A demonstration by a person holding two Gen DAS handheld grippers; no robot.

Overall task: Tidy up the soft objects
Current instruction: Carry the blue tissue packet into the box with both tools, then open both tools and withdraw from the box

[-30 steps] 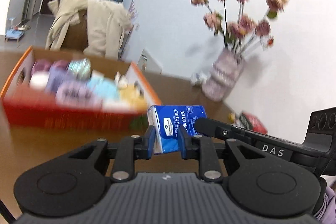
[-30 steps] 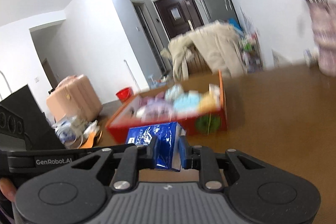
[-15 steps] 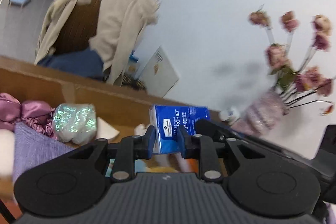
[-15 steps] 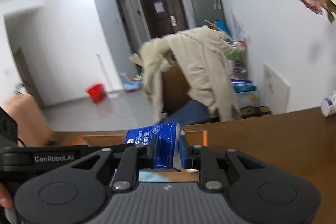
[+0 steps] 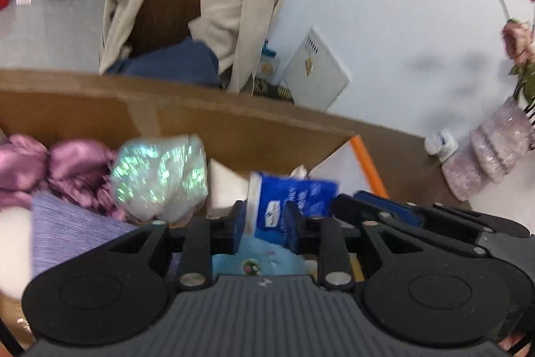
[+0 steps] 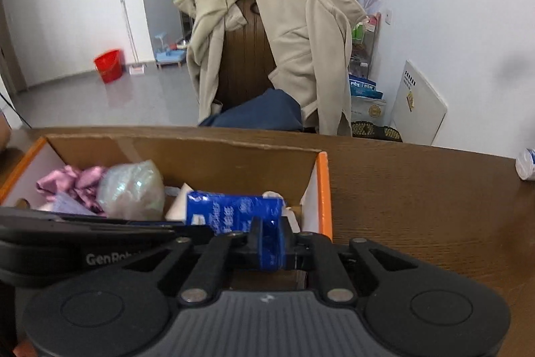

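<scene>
Both grippers have carried the blue tissue pack (image 5: 294, 199) from out over the desk (image 6: 418, 189) to right above the cardboard box (image 5: 234, 122), so the drop-off looks close. I'd say all that's left is lowering and letting go.

Going left to right in the left wrist view: crumpled purple satin cloth (image 5: 50, 163), then a shiny iridescent bag (image 5: 160, 176), then the pack, pinched between the left gripper (image 5: 265, 219) jaws. A light blue fluffy thing (image 5: 254, 256) sits directly under it. At far right, a vase of dried roses (image 5: 491, 156).

The right wrist view shows what that one doesn't: the box's orange rim, and the pack hanging just inside the right wall. The right gripper (image 6: 271, 246) is clamped on the pack's other end. A beige coat (image 6: 284, 39) on a chair sits behind the desk.
</scene>
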